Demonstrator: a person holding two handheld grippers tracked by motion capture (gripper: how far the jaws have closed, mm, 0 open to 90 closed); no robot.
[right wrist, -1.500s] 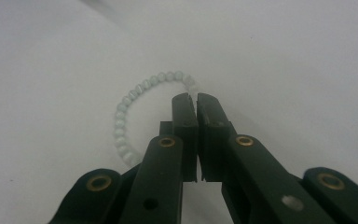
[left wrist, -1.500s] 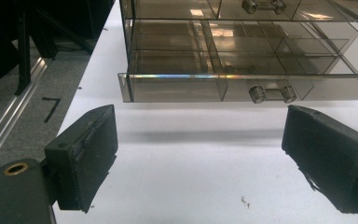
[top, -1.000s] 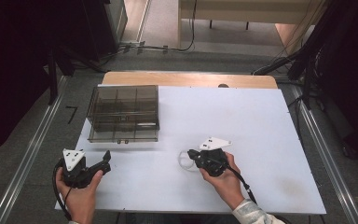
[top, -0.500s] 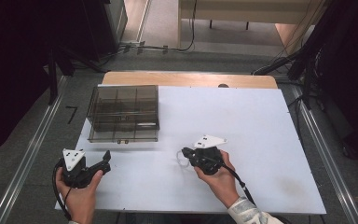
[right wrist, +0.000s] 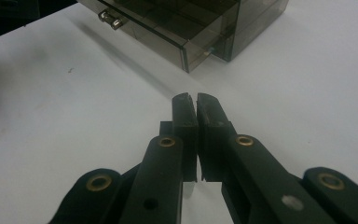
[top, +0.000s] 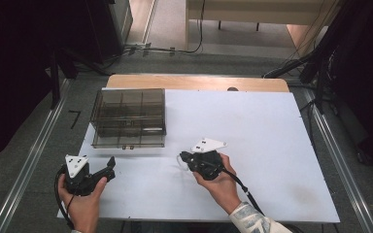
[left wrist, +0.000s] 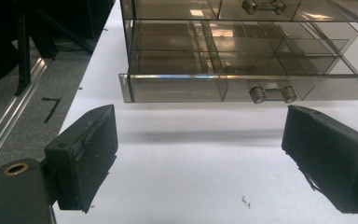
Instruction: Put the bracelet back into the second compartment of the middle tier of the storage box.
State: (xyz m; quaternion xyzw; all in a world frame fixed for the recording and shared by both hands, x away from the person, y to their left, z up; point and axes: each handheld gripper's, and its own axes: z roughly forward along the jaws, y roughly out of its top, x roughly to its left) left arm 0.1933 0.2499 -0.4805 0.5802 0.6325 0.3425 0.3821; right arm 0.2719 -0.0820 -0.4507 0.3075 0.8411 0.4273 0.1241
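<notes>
The smoky drawer box (top: pixel 128 118) sits upper left of the high view. Left gripper (left wrist: pixel 200 154), jaws wide apart, should centre on the lower handle (left wrist: pixel 272 93) (advance level); right gripper (right wrist: pixel 196 105) waits, jaws together.

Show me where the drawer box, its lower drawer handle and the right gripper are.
drawer box (top: pixel 128 116): high view, on its smoky clear top.
lower drawer handle (left wrist: pixel 273 94): left gripper view, middle of the bar.
right gripper (right wrist: pixel 196 103): right gripper view, between the closed tips.

white tabletop (top: pixel 252 121), floor cables (top: pixel 175 48) (beyond table)
</notes>
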